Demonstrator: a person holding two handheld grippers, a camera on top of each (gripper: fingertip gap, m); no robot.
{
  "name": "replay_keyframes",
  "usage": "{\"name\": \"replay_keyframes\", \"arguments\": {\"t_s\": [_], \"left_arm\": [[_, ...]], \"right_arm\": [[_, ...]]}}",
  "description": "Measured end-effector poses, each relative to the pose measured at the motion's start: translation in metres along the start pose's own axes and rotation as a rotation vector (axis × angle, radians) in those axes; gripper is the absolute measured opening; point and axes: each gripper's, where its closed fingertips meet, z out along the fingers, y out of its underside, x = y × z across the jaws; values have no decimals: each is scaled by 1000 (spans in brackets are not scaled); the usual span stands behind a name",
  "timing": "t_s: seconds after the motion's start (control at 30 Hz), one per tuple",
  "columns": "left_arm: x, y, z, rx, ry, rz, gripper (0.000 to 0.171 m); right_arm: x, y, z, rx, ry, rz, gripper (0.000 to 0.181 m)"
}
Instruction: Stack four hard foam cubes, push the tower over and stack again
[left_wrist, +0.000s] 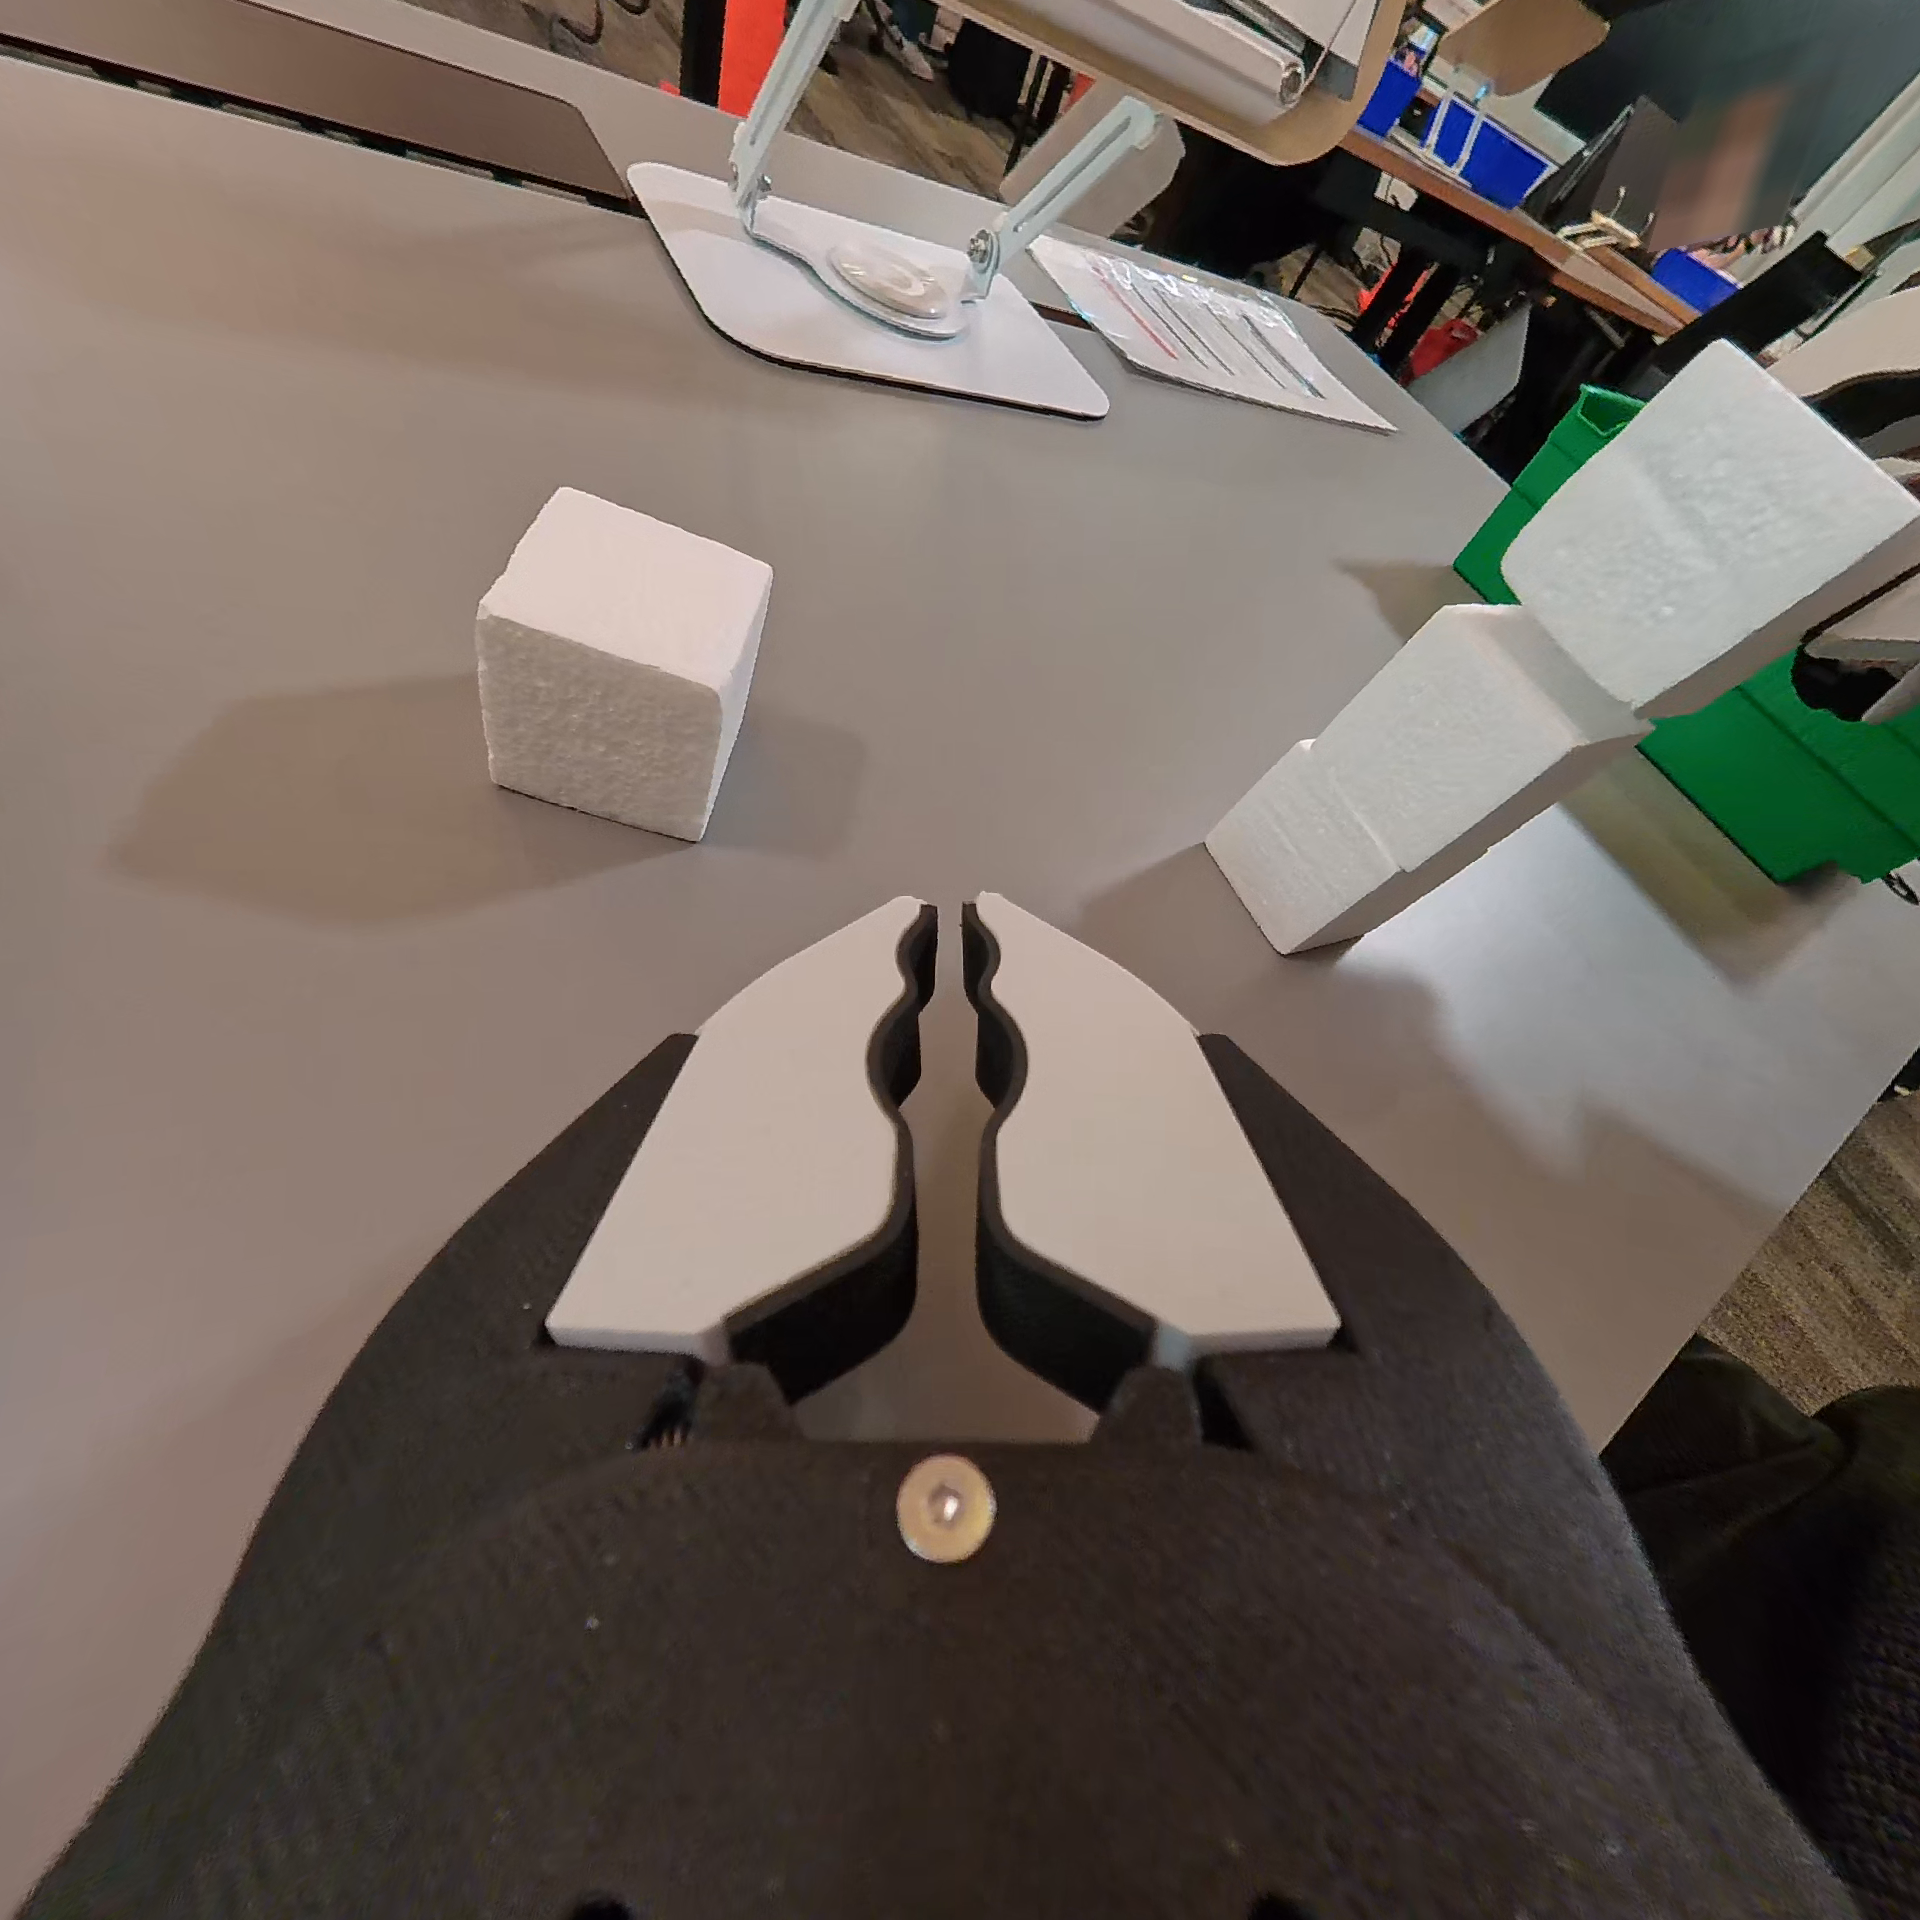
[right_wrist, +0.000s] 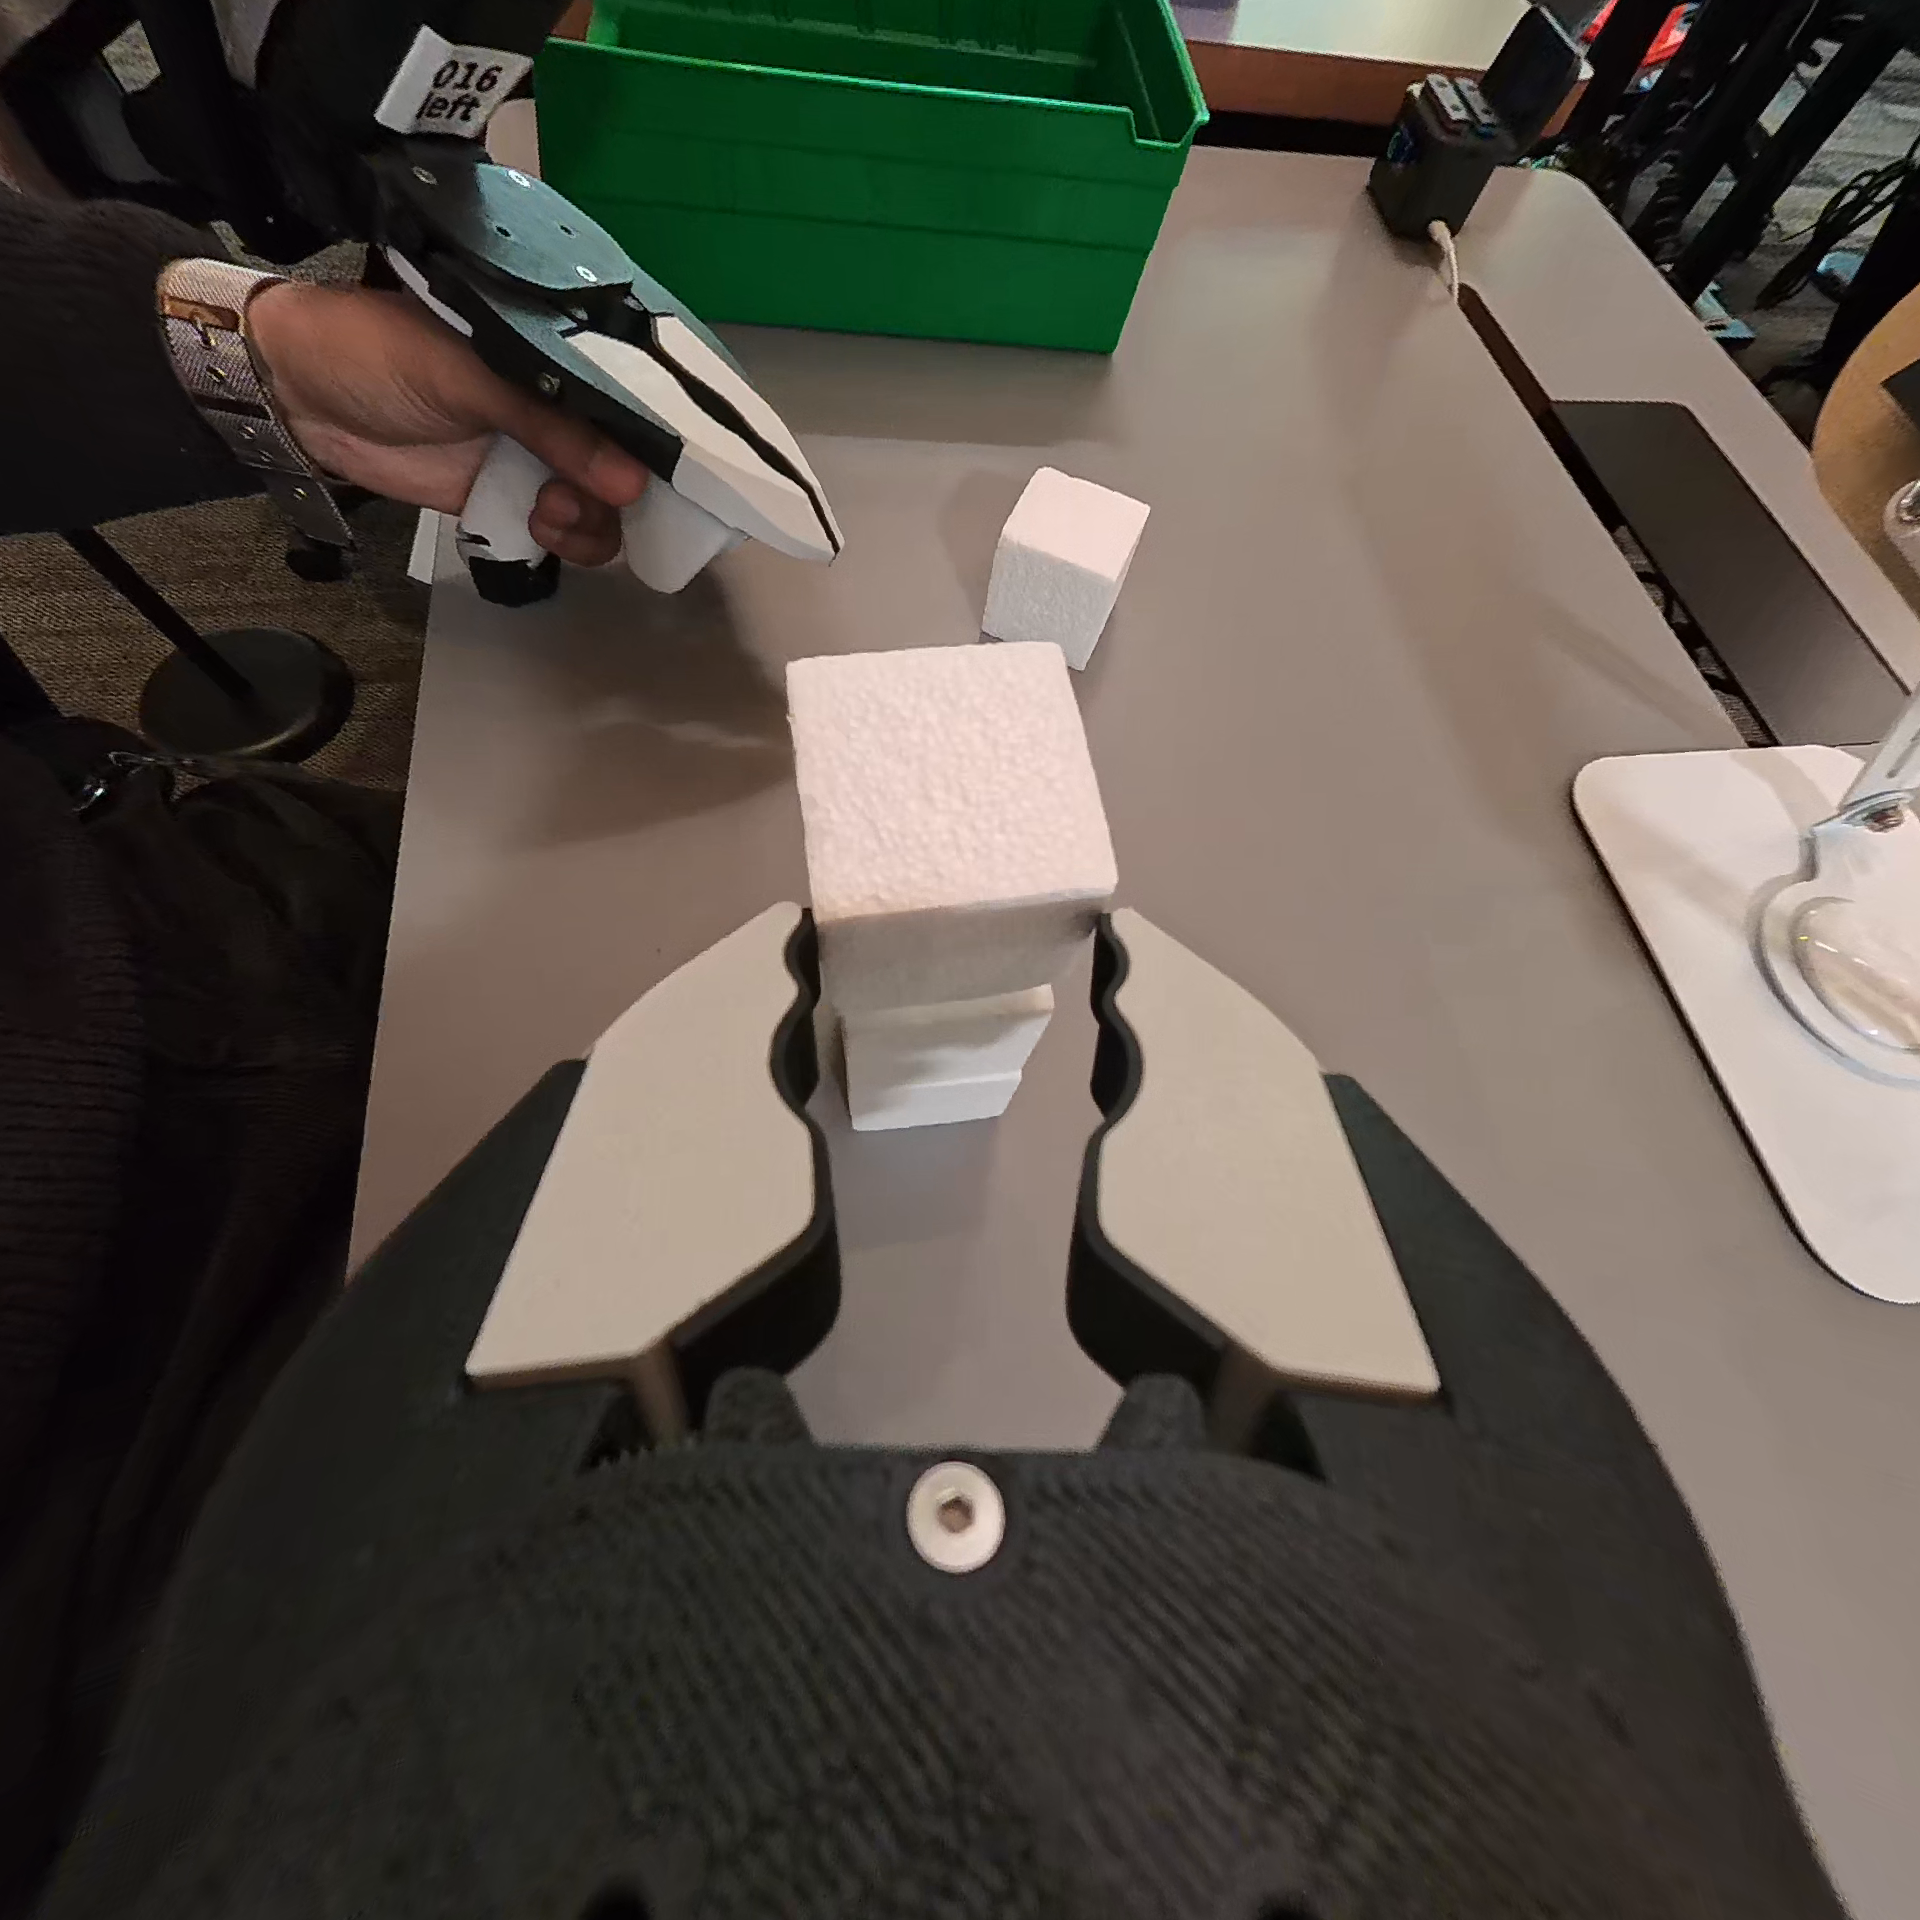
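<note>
My right gripper (right_wrist: 951, 925) is shut on a white foam cube (right_wrist: 945, 810), its fingertips pressing the cube's two sides. This cube sits atop a stack of two more foam cubes (right_wrist: 930, 1070). In the left wrist view the stack (left_wrist: 1444, 727) stands at the right, with the top cube (left_wrist: 1704, 540) and the right gripper (left_wrist: 1860, 623) beside it. My left gripper (left_wrist: 949, 914) is shut and empty, hovering above the grey table (left_wrist: 312, 1039). It also shows in the right wrist view (right_wrist: 821, 540), held by a hand. A single foam cube (left_wrist: 623, 665) (right_wrist: 1065, 571) stands apart on the table.
A green plastic bin (right_wrist: 862, 208) (left_wrist: 1766, 779) stands at the table's edge behind the stack. A white stand base (left_wrist: 873, 301) (right_wrist: 1714, 987) with metal arms and a laminated sheet (left_wrist: 1205, 322) lie beyond. A black device with a cable (right_wrist: 1434, 166) sits at a corner. Spacing between my two grippers at the tips: around 20 cm. My right gripper's tips are some 7 cm from the stack (left_wrist: 1444, 727).
</note>
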Motion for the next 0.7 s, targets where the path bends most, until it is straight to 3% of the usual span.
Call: {"name": "replay_keyframes", "arguments": {"t_s": [0.7], "left_arm": [[0,0,0,0,0,-2,5]], "right_arm": [[-2,5,6,-39,11,-12,52]]}}
